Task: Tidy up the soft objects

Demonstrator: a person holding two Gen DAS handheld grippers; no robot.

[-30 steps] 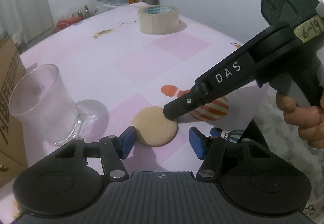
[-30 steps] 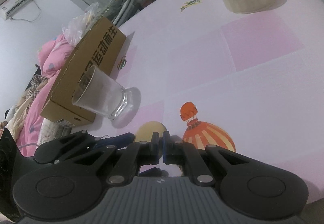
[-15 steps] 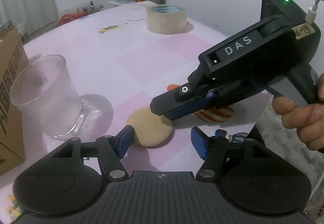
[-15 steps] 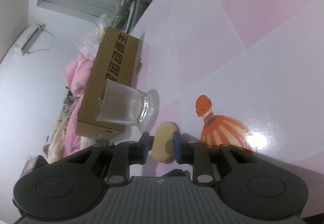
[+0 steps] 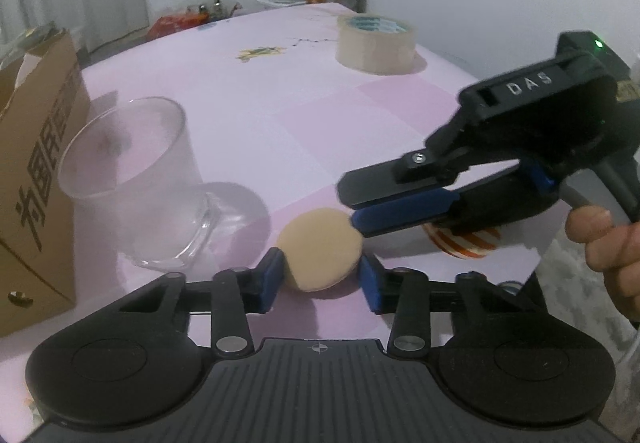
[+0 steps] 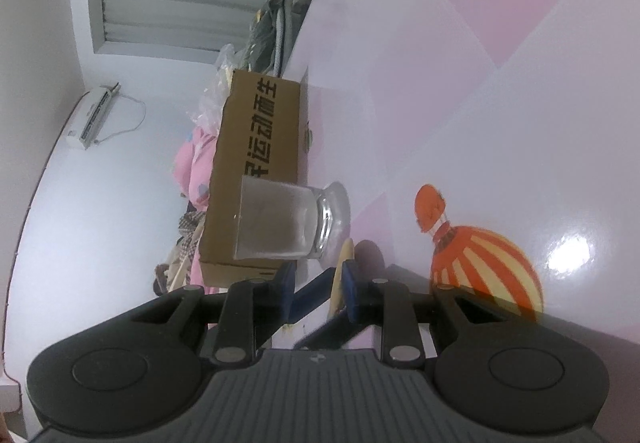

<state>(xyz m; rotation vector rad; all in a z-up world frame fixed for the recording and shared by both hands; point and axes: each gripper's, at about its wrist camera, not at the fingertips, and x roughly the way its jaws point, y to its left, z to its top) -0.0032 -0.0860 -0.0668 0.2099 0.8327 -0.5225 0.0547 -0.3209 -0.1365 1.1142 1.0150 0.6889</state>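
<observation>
A round beige sponge puff [image 5: 320, 249] lies on the pink tablecloth, between the blue fingertips of my left gripper [image 5: 322, 279]. The left jaws stand close on both sides of it, at or near its rim. My right gripper [image 5: 354, 209] comes in from the right, rolled on its side, jaws apart, with its blue lower finger [image 5: 404, 211] at the puff's right edge. In the right wrist view the puff [image 6: 343, 275] shows edge-on against the right pad, and the right gripper [image 6: 318, 285] is open. A clear glass [image 5: 132, 183] stands left of the puff.
A cardboard box [image 5: 32, 163] stands at the left behind the glass. A roll of tape [image 5: 376, 43] sits at the far right of the table. A printed balloon picture [image 6: 480, 267] marks the cloth near the table's right edge.
The right gripper was shut with its tips on the puff, then rolled onto its side and opened. The left gripper has moved forward, so the puff now sits between its fingertips.
</observation>
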